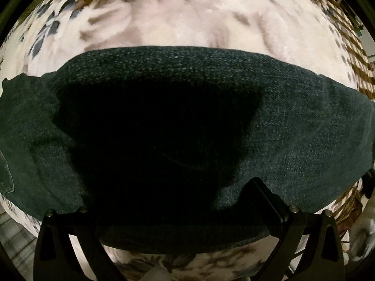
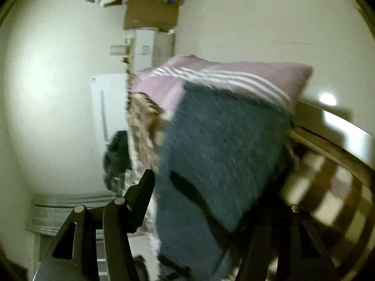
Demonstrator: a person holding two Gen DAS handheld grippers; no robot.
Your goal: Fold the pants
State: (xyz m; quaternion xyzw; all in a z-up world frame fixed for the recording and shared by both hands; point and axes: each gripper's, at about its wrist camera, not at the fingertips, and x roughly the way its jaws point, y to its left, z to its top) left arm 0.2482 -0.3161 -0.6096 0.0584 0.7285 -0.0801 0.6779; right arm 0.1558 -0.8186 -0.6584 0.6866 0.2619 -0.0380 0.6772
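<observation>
The dark denim pants (image 1: 187, 121) lie folded as a wide band across the floral blanket in the left wrist view. My left gripper (image 1: 173, 201) hovers close over them, its jaws spread wide. Its right finger (image 1: 264, 199) shows over the fabric; the left one is lost in the gripper's shadow. It holds nothing I can see. In the right wrist view the pants (image 2: 220, 154) fill the middle, blurred. My right gripper (image 2: 211, 187) has a fold of this denim between its fingers. The left finger (image 2: 143, 187) shows; the right one is hidden behind the cloth.
A floral fleece blanket (image 1: 187, 18) covers the bed. A pink striped pillow (image 2: 211, 77) lies beyond the pants, with a brown checked cover (image 2: 328, 187) and the bed frame (image 2: 339, 126) at right. A white cabinet (image 2: 105, 103) and a cardboard box (image 2: 152, 11) stand against the wall.
</observation>
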